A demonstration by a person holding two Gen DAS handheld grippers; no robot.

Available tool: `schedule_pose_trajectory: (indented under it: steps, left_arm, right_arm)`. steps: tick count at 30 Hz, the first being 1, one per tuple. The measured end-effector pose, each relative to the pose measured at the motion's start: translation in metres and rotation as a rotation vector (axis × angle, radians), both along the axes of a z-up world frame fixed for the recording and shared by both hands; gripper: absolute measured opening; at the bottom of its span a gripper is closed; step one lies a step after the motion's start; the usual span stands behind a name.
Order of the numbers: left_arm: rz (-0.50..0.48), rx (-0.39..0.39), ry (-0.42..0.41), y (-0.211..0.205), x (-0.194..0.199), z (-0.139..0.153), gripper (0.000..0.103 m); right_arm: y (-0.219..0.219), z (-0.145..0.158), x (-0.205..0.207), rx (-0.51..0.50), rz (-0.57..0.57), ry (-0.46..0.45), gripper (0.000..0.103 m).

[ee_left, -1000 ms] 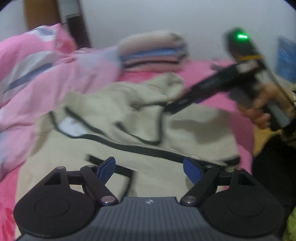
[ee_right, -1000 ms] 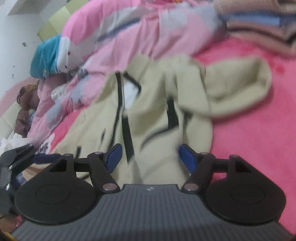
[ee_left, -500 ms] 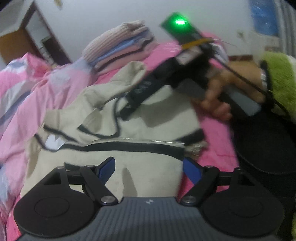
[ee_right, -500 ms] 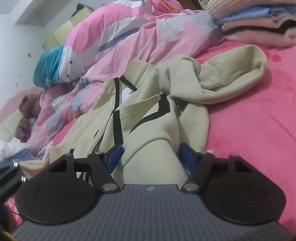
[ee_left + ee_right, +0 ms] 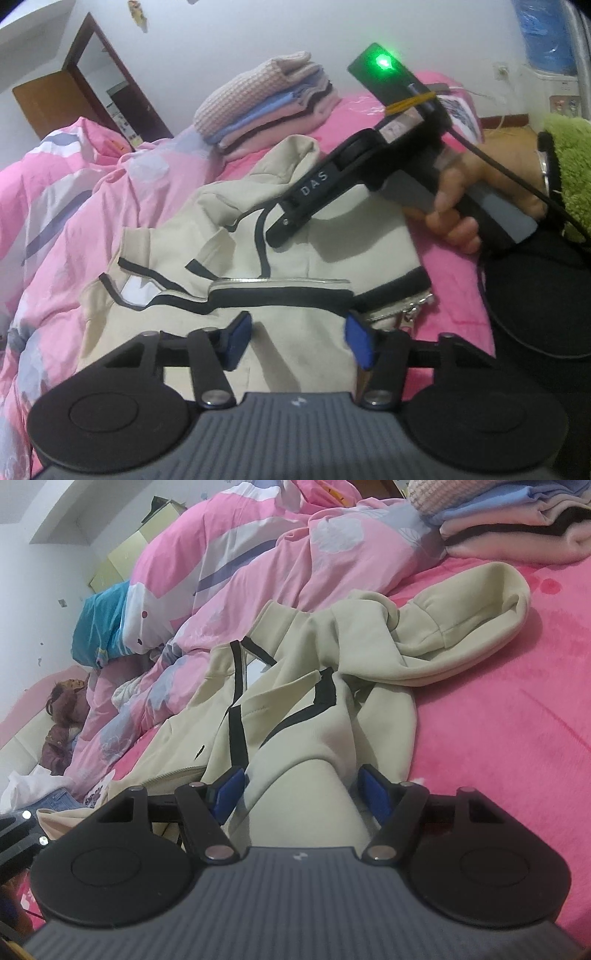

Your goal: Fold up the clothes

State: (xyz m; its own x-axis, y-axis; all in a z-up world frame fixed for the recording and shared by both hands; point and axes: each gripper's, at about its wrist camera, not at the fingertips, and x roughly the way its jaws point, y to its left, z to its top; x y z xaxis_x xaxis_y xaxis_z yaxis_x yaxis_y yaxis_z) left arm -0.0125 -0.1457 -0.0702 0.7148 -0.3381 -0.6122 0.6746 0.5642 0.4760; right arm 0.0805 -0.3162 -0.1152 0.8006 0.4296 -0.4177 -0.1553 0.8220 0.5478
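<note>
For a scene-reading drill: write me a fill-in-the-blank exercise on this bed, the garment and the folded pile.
1. The beige jacket is trimmed with bands coloured ____.
2. It lies on a bed sheet coloured ____.
3. The light on the right gripper, seen from the left wrist view, glows ____.
4. The top item of the folded pile is ____ in colour.

Missing words: black; pink; green; pink

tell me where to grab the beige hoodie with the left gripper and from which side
Grip the beige hoodie at its bottom hem near the zipper end, coming in low from the near edge. The hem lies flat there as a firm doubled band facing the left gripper, whose jaws have just been closing with hem fabric between them. The crumpled hood on the far side would probably bunch.
</note>
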Motion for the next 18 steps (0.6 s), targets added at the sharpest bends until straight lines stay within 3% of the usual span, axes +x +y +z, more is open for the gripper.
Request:
schedule_pose_trajectory:
  steps: [4,8,13,18]
  left_arm:
    - [0.06,0.011,0.023,0.0,0.012,-0.004,0.018]
    - [0.152,-0.011,0.047,0.013,0.027,-0.004,0.004]
    - [0.307,-0.031,-0.016,0.045,0.039,0.008,0.003]
    - [0.561,-0.066,-0.084,0.107,0.054,0.025,0.003]
  right_arm:
    - [-0.002,-0.001,0.0,0.011,0.001,0.0,0.068]
    - [-0.003,-0.001,0.0,0.019,0.0,-0.001,0.068]
    - [-0.003,-0.001,0.0,0.02,0.0,-0.001,0.068]
    - [-0.003,-0.002,0.001,0.023,0.001,-0.001,0.068]
